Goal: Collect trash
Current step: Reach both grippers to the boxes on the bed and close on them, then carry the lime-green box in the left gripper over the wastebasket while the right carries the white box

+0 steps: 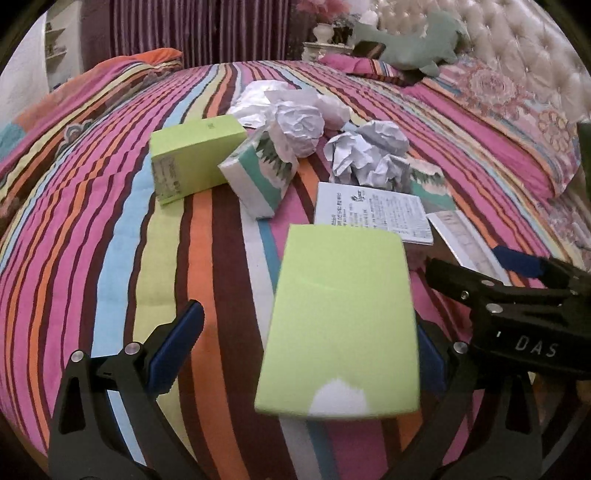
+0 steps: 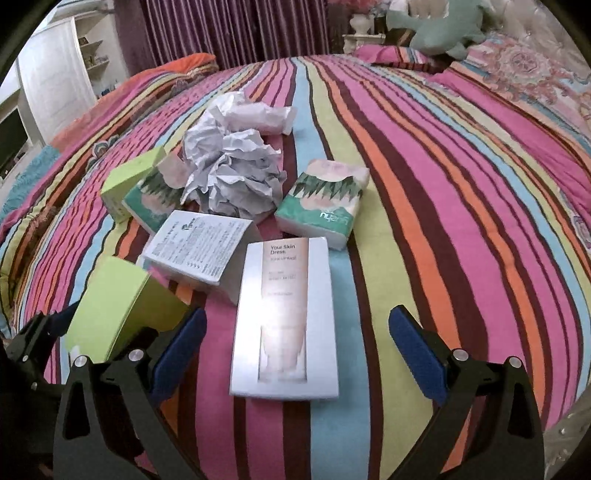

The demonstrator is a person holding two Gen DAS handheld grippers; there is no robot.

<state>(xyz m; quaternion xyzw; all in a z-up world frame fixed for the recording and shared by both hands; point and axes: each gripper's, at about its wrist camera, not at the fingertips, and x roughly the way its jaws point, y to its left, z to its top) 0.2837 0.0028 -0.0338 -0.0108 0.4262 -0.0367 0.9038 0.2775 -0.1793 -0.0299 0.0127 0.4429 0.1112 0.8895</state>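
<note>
Trash lies on a striped bed. A lime green box (image 1: 340, 325) lies between my left gripper's (image 1: 314, 339) spread fingers; it touches the right pad and is apart from the left one. The same box (image 2: 122, 306) shows in the right wrist view. A white "Your Skin Dress" box (image 2: 284, 317) lies between my right gripper's (image 2: 295, 339) open fingers, untouched. Beyond lie a white printed box (image 1: 373, 212) (image 2: 201, 251), a second green box (image 1: 192, 155), tissue packs (image 1: 258, 177) (image 2: 323, 201), and crumpled paper balls (image 1: 365, 153) (image 2: 236, 177).
The striped quilt (image 2: 443, 184) spreads wide to the right. A green plush toy (image 1: 417, 40) and pillows (image 1: 517, 122) lie by the tufted headboard. Purple curtains (image 2: 229, 29) hang behind. My right gripper's black body (image 1: 524, 314) shows at the left view's right edge.
</note>
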